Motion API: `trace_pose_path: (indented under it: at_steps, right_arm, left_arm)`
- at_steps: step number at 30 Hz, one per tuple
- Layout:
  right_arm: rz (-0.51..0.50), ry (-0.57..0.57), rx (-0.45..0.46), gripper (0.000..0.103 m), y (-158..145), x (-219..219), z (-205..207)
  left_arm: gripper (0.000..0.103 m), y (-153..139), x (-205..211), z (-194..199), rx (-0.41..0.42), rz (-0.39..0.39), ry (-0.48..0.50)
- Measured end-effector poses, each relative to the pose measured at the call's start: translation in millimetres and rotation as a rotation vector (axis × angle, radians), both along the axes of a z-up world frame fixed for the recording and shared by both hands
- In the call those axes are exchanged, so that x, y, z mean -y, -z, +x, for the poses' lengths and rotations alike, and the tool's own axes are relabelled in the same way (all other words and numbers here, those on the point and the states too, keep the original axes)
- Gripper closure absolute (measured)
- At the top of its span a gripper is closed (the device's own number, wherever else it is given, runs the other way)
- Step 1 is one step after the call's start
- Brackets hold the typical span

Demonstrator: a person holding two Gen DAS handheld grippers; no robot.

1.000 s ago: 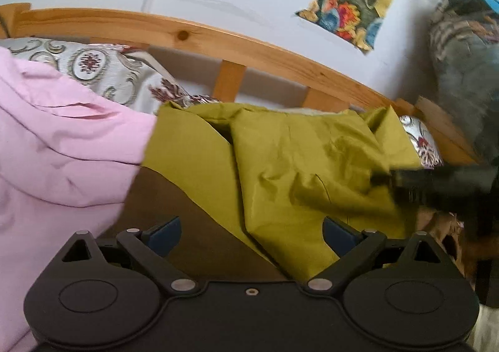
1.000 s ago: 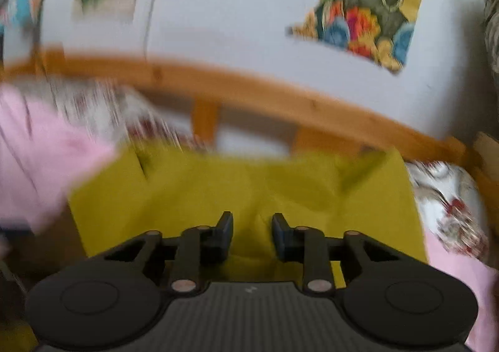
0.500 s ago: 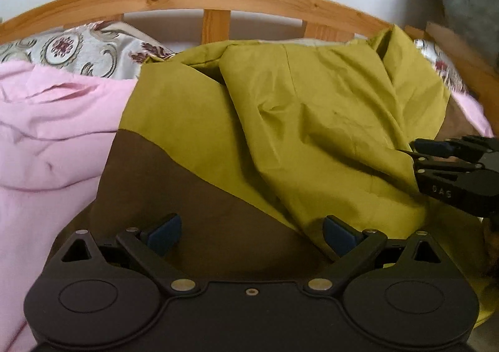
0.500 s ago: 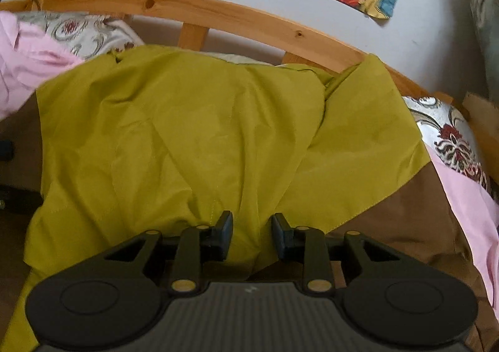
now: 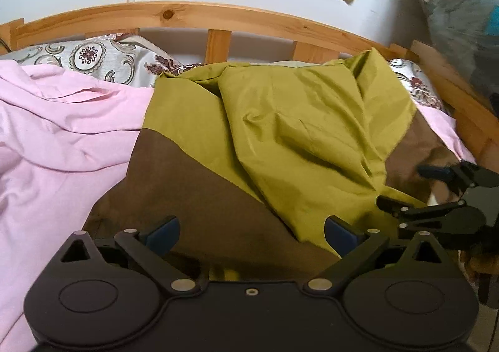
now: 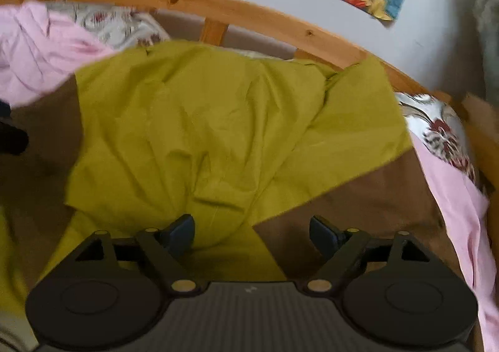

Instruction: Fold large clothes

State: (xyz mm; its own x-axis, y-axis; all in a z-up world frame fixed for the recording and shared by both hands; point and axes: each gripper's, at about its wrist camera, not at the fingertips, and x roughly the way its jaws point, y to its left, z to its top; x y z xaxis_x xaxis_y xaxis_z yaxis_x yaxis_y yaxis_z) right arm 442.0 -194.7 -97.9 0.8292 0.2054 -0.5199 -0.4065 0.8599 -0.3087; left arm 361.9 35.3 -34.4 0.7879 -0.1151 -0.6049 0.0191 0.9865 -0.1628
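Observation:
A large olive-green and brown garment [image 5: 299, 140] [image 6: 218, 127] lies rumpled on the bed, its green part heaped over the brown part. My left gripper [image 5: 251, 232] is open above the brown cloth, with nothing between its fingers. My right gripper [image 6: 252, 230] hangs low over the garment's near edge and its jaws are opening; green cloth lies under the gap and the pads do not press on it. From the left wrist view the right gripper [image 5: 402, 188] shows at the right edge, jaws apart, beside the green fold.
Pink cloth [image 5: 59, 146] [image 6: 40, 49] covers the bed to the left, and more lies at the right [image 6: 461, 211]. A patterned pillow [image 5: 93, 59] leans on the wooden headboard [image 5: 218, 16]. A bundle of grey fabric [image 5: 458, 2] hangs at the far right.
The right gripper's jaws have spread wide, and it has sunk closer to the garment. The left gripper has tilted up a little, so more wall shows than half a second ago.

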Motion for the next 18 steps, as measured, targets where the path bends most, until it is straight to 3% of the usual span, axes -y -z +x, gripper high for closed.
trace_pose_path:
  at_steps: [5, 12, 18]
  right_arm:
    - [0.022, -0.059, 0.068, 0.001, -23.0, 22.5, -49.5]
    - [0.092, -0.063, 0.079, 0.0, -52.4, 45.5, -132.0]
    - [0.112, -0.042, 0.071, 0.0, -54.0, 60.5, -213.0]
  left_arm:
    - [0.003, -18.1, 11.9, -40.9, 0.003, 0.038, 0.025]
    - [0.001, -51.2, 31.2, -111.5, 0.046, 0.064, 0.049]
    - [0.001, -48.7, 51.7, -160.0, 0.014, 0.113, 0.08]
